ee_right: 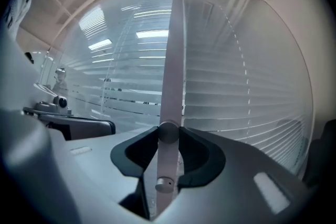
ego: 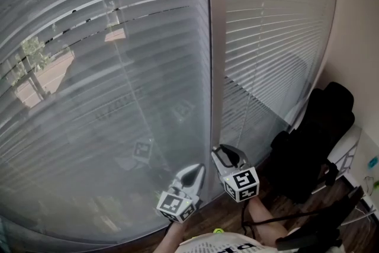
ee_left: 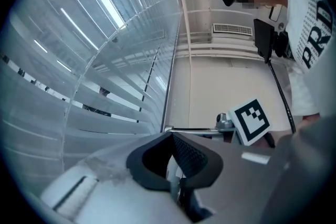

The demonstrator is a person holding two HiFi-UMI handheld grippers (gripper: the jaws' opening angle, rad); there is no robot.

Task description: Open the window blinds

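Blinds (ego: 118, 68) fill the frame, slats part-tilted. Tilt wand (ee_right: 170, 113) hangs at centre, between the two panels. Right gripper (ee_right: 168, 155) is clamped on its lower end. Left gripper (ee_left: 176, 165) is pinched narrow, nothing in it. The wand is likely light, stiff and slick: hold low and twist gently.

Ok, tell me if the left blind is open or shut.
Partly open: the left blind has tilted slats, with a tree showing between them.

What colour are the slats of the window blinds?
The slats are white to pale grey. The head view shows them best.
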